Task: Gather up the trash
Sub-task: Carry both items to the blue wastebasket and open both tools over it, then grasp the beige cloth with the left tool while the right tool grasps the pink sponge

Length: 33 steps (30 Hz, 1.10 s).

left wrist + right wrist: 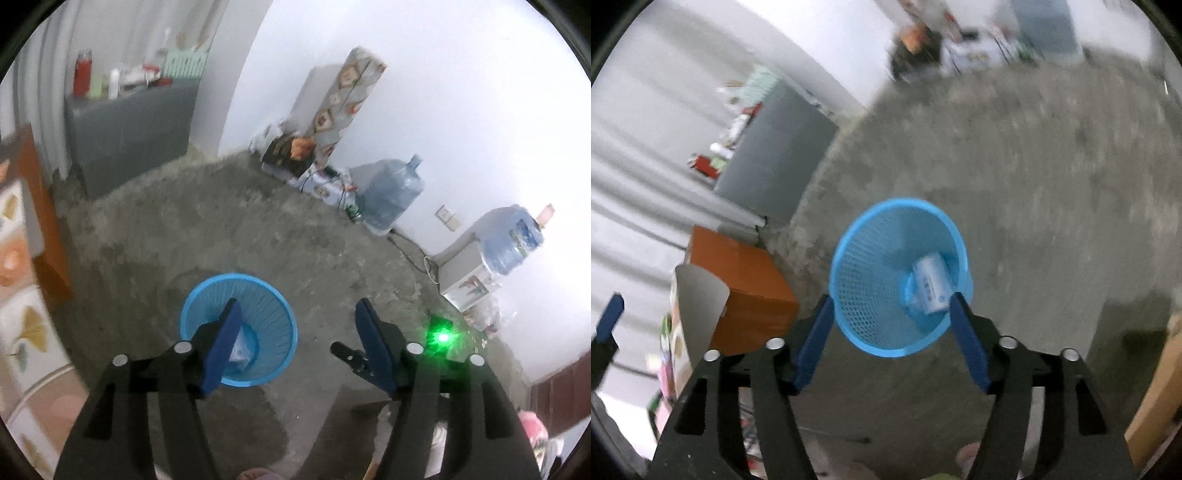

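We hold both grippers above the blue mesh wastebasket, which stands on the concrete floor. A white carton lies at the bottom of the wastebasket. Our left gripper is spread wide and empty; our right gripper is also wide apart, empty, straddling the wastebasket's near rim. An orange cabinet stands left of the wastebasket.

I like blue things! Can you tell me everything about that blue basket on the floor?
The blue basket is a round, bright blue bin of what looks like plastic, with mesh walls and a smooth rim. It stands upright on the grey concrete floor, wider at the top. A white packet lies in its bottom. Both open grippers hover above; neither touches it.
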Each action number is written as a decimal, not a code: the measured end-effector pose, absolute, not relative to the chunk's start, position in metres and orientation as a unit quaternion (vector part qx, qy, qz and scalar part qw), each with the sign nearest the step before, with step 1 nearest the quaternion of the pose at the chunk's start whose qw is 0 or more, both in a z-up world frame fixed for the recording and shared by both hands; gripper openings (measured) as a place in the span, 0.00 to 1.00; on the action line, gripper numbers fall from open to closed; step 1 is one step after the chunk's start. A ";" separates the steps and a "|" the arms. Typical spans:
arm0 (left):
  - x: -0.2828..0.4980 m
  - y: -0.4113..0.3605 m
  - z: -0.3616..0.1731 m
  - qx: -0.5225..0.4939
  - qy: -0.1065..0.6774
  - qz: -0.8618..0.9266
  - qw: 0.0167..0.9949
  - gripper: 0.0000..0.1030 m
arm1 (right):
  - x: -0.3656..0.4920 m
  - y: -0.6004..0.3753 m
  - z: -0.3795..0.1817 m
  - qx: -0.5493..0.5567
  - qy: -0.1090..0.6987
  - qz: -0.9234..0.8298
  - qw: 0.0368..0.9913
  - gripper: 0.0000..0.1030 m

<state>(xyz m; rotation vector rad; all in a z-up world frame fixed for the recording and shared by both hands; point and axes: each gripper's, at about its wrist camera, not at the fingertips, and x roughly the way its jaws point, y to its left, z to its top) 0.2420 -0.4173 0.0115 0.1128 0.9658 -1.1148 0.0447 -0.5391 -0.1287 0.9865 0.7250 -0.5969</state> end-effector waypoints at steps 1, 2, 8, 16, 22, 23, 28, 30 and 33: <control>0.237 -0.405 0.021 0.048 0.431 -0.512 0.742 0.64 | 0.044 -0.534 -0.121 0.440 0.330 -0.278 0.787 0.71; 0.233 -0.393 0.029 0.044 0.422 -0.514 0.745 0.68 | 0.041 -0.526 -0.106 0.416 0.321 -0.281 0.803 0.77; 0.216 -0.305 0.072 0.017 0.373 -0.512 0.774 0.78 | 0.033 -0.474 -0.044 0.277 0.283 -0.286 0.872 0.92; 0.206 -0.138 0.116 -0.050 0.301 -0.427 0.851 0.86 | 0.026 -0.419 0.010 0.158 0.246 -0.231 0.928 0.92; 0.196 -0.016 0.115 -0.106 0.281 -0.325 0.897 0.94 | 0.045 -0.392 0.037 0.168 0.238 -0.125 0.948 0.92; 0.192 0.001 0.109 -0.117 0.280 -0.307 0.902 0.94 | 0.049 -0.385 0.041 0.168 0.240 -0.111 0.950 0.91; 0.184 0.034 0.082 -0.125 0.286 -0.270 0.911 0.94 | 0.083 -0.346 0.052 0.167 0.263 -0.024 0.950 0.86; 0.183 0.035 0.073 -0.106 0.287 -0.257 0.917 0.94 | 0.099 -0.329 0.054 0.169 0.277 0.013 0.946 0.85; 0.188 0.028 0.061 -0.060 0.292 -0.234 0.925 0.94 | 0.121 -0.303 0.055 0.174 0.296 0.058 0.937 0.83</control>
